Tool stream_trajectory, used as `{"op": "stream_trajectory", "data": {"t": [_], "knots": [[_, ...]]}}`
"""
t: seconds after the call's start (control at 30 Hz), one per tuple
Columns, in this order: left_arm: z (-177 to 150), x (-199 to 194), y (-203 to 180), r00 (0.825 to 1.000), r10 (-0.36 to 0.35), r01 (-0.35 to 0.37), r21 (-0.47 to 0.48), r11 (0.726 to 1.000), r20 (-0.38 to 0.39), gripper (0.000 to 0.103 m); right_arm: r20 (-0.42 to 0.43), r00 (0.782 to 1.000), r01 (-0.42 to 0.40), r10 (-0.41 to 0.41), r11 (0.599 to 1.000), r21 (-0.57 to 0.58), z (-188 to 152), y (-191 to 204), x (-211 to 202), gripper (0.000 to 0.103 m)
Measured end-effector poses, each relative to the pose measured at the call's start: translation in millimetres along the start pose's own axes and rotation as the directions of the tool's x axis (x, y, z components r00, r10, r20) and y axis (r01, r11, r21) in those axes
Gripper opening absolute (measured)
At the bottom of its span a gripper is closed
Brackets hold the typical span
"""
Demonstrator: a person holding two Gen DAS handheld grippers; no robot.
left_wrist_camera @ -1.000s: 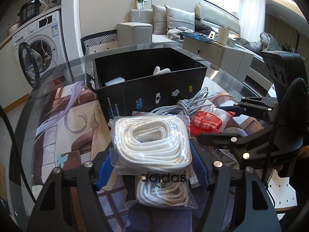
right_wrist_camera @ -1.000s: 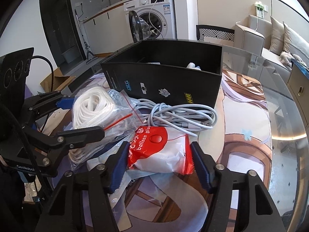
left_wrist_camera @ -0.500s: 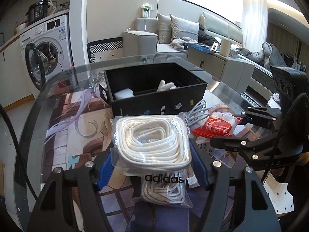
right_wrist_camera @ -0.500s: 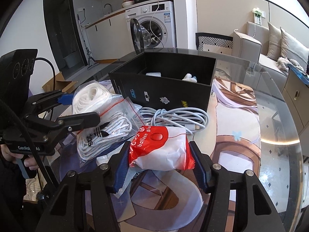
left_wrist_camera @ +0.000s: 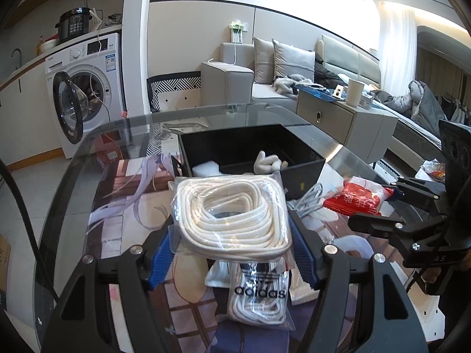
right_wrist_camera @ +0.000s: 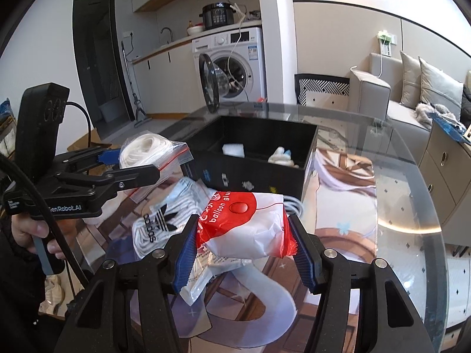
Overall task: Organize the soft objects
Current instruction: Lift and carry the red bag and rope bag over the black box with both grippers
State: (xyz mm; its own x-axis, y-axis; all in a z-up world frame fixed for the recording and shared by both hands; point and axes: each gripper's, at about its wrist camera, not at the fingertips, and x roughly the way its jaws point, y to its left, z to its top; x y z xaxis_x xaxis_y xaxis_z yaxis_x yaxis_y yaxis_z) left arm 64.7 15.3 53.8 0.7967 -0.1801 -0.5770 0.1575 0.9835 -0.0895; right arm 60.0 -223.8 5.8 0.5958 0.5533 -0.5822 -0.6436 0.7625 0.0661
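White rope bags [left_wrist_camera: 232,220]: two; black box [left_wrist_camera: 250,150]: one.

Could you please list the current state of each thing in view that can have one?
Left gripper: jaws shut on the rope bag.
Rope bag: held, lifted.
Right gripper: jaws shut on the balloon glue packet.
Balloon glue packet: held, lifted.
Black box: open, two white items inside.
Adidas bag: lying on the table.
Washing machine: door open.

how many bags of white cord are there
2: one clear bag of white cord held in the left gripper, one adidas bag lying on the glass table below it.
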Motion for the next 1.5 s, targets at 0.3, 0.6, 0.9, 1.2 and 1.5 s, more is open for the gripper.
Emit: {"op": "stream_trajectory", "data": {"t": [0.3, 0.6, 0.9, 1.2, 1.5], "knots": [[19, 0, 0, 0.999, 0.017, -0.017, 0.000, 1.000, 0.050, 0.069, 0.054, 0.999, 0.004, -0.004, 1.000, -0.016, 16, 3, -13, 0.059], [35, 5, 4, 0.997, 0.028, -0.027, -0.015, 1.000, 0.076, 0.069, 0.104, 0.995, 0.017, -0.014, 0.999, -0.028, 36, 6, -19, 0.059], [49, 13, 8, 0.995, 0.036, -0.033, -0.033, 0.999, 0.092, 0.069, 0.110, 0.994, 0.015, -0.011, 0.999, -0.030, 52, 4, -9, 0.059], [56, 26, 7, 0.994, 0.059, -0.057, -0.032, 0.998, 0.087, 0.069, 0.103, 0.995, 0.015, -0.012, 1.000, -0.024, 61, 2, 6, 0.059], [61, 43, 5, 0.994, 0.075, -0.073, -0.025, 0.997, 0.078, 0.069, 0.091, 0.996, 0.016, -0.015, 1.000, -0.010, 70, -9, 22, 0.059]]}}
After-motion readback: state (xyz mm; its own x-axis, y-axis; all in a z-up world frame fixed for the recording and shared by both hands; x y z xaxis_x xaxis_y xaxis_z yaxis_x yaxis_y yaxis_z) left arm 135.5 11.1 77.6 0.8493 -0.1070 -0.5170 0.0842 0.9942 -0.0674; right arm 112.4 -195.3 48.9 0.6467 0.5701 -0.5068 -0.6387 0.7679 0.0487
